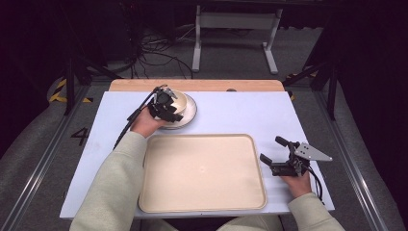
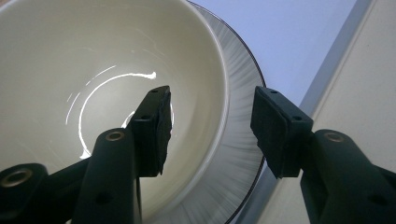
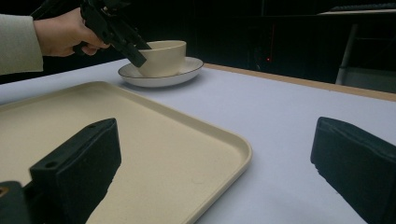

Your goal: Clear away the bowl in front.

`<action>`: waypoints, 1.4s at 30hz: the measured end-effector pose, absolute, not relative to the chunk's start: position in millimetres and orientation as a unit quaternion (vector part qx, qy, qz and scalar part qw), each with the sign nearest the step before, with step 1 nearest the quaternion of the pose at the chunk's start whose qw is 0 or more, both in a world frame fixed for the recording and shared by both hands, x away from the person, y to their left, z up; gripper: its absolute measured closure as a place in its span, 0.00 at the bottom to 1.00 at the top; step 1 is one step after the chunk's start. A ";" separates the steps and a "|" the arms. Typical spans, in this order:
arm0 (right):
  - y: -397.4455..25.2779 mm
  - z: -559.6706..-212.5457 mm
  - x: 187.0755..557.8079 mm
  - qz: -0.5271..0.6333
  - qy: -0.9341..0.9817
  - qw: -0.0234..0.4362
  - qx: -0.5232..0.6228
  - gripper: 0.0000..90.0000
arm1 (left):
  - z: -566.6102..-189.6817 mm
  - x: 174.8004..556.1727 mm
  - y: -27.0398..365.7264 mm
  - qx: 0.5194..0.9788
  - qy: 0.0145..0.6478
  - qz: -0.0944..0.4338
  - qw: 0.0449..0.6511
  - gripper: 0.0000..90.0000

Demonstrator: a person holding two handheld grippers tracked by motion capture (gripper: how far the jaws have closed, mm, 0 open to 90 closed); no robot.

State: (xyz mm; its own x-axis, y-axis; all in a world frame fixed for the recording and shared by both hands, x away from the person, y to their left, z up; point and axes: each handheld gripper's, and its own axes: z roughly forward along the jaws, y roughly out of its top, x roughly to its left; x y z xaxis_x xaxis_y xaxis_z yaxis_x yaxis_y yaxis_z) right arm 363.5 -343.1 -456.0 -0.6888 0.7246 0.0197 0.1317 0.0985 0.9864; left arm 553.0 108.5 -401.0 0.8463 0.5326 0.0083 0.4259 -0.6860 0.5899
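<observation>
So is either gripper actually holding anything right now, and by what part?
Nothing is held yet. The left gripper is open, jaws astride the bowl wall, one inside, one outside. The right gripper is open over the table.

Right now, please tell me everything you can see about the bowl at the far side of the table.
The bowl is cream-coloured, round and deep, with a glossy inside that looks like glazed ceramic. It is empty and stands upright on a white plate with a thin dark rim, beyond the tray. The left gripper is open astride its near wall, one jaw inside and one outside; contact cannot be confirmed.
</observation>
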 end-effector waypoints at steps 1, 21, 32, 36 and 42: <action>-343.1 -456.0 363.5 0.597 0.698 0.248 0.307 0.02 | -401.8 552.1 107.4 0.914 0.265 0.088 0.295 0.56; -343.0 -456.1 363.7 0.597 0.697 0.249 0.309 0.03 | -407.1 552.1 100.9 0.929 0.257 0.104 0.246 0.84; -343.0 -456.1 363.8 0.595 0.697 0.250 0.311 0.03 | -405.9 547.7 92.7 0.938 0.230 0.123 0.228 0.92; -343.0 -456.1 363.8 0.596 0.696 0.250 0.312 0.03 | -404.8 547.4 89.2 0.942 0.218 0.135 0.217 0.93; -343.3 -456.1 363.7 0.597 0.696 0.249 0.312 0.03 | -403.2 546.0 87.5 0.943 0.214 0.143 0.211 0.93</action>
